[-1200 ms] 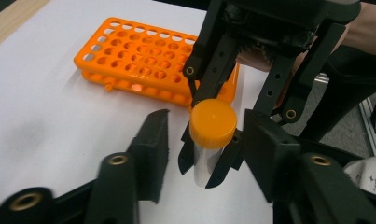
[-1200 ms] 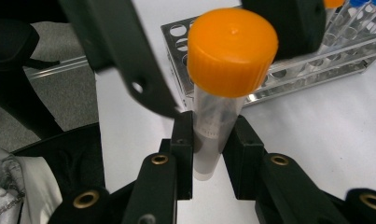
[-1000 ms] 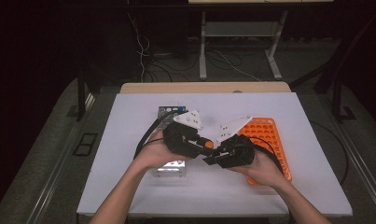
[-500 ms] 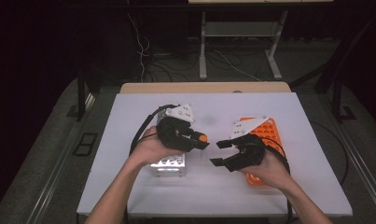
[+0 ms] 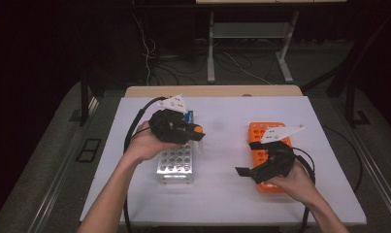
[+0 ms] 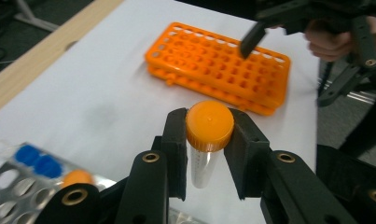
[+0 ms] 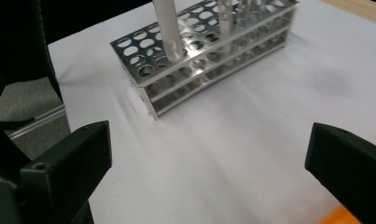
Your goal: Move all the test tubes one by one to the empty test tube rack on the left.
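While the left tool [image 6: 209,140] clamps an orange-capped tube [image 6: 208,140] above the metal rack [image 5: 176,162], the right tool [image 5: 246,171], jaws apart, hovers beside the orange rack [image 5: 268,133] on the table [image 5: 222,194].

No text, label or number can be read anywhere.

Ahead of the right gripper's [image 7: 209,172] wide-spread fingers [image 7: 64,163] the white table [image 7: 232,140] lies bare up to the metal rack [image 7: 199,56] with tubes standing in it, while beyond the left gripper's fingers [image 6: 176,140] the orange rack [image 6: 218,65] blocks the far side.
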Demonstrator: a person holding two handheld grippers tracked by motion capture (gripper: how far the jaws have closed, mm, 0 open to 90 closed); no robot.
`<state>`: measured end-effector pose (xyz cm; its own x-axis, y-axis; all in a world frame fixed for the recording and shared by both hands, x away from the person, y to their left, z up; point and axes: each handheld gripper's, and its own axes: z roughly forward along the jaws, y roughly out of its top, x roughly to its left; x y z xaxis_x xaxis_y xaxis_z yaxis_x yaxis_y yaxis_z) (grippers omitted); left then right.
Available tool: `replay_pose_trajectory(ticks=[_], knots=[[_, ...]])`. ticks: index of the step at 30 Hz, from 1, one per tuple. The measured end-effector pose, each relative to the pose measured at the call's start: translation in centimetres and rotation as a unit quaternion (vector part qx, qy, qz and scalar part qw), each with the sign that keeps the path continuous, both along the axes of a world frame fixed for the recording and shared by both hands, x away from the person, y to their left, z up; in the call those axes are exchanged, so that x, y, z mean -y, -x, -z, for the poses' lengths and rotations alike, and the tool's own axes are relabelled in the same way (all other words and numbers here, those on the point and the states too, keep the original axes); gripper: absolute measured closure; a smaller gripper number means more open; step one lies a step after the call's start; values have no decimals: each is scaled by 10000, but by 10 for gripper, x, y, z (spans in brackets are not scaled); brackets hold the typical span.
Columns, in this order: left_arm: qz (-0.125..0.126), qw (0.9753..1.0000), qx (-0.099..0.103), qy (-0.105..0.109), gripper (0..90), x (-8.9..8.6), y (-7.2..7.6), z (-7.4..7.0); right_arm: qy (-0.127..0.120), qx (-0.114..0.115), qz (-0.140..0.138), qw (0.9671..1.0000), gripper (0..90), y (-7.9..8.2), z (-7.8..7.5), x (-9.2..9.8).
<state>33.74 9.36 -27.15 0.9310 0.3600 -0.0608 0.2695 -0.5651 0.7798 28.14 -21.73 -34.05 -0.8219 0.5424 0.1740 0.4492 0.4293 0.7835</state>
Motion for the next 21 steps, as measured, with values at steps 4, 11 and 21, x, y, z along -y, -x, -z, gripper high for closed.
replay_pose_trajectory(ticks=[4,11,21], knots=[[-185,9998,51,28,690,-8,-7,0,-95,-41,168,9998,2,4,4,15],[-411,9991,110,-22,690,-17,-19,4,-258,-56,436,9987,2,14,12,37],[-648,9977,145,-99,690,-23,-31,15,-512,-31,762,9958,2,29,29,58]])
